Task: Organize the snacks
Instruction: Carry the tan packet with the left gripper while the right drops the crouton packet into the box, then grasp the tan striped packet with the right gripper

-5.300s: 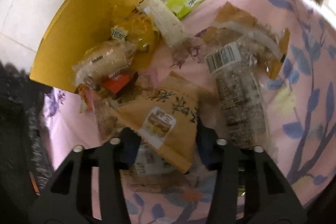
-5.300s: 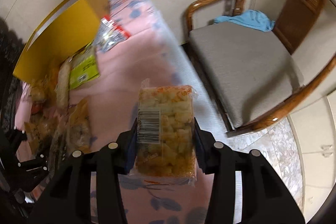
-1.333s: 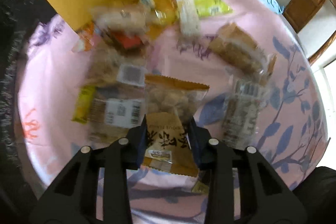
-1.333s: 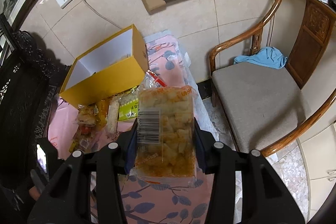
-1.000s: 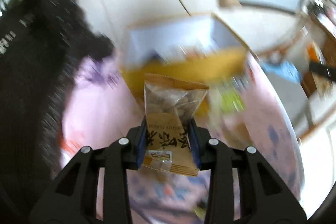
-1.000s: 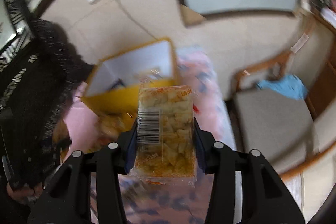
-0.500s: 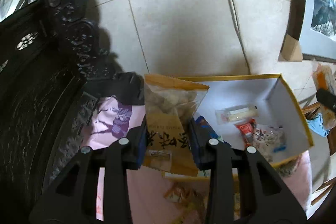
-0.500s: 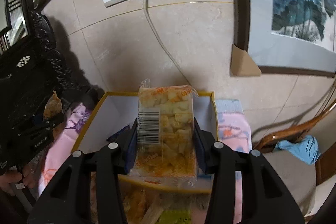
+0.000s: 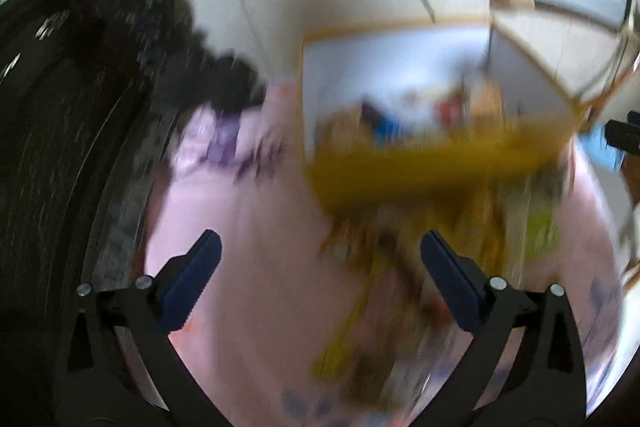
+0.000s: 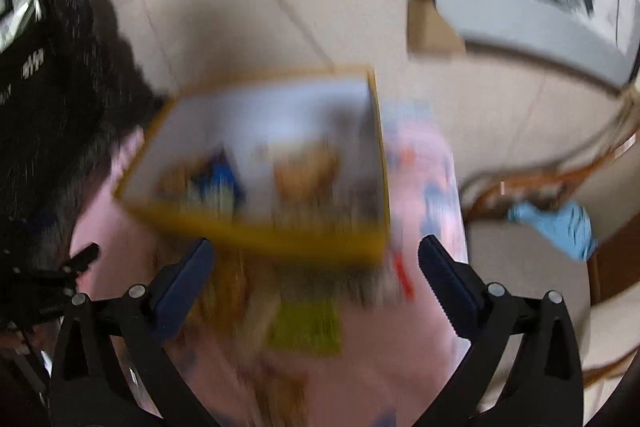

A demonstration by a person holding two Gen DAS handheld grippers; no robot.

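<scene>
Dark blue pads stand wide apart on both our grippers, left gripper (image 9: 320, 259) and right gripper (image 10: 314, 263); their jaws have just been opening, and nothing sits between them now. Beyond the fingers, loose snacks (image 9: 400, 287) lie scattered on the pink cloth (image 9: 248, 267), blurred, among them a green packet (image 10: 306, 323). Further off stands the yellow box (image 10: 272, 231), upright and open to the top, its long axis running across both views, just behind the pile. Several packets (image 10: 304, 167) already lie inside it. We judge the task partly done: a good share of snacks on the cloth is left to box.
</scene>
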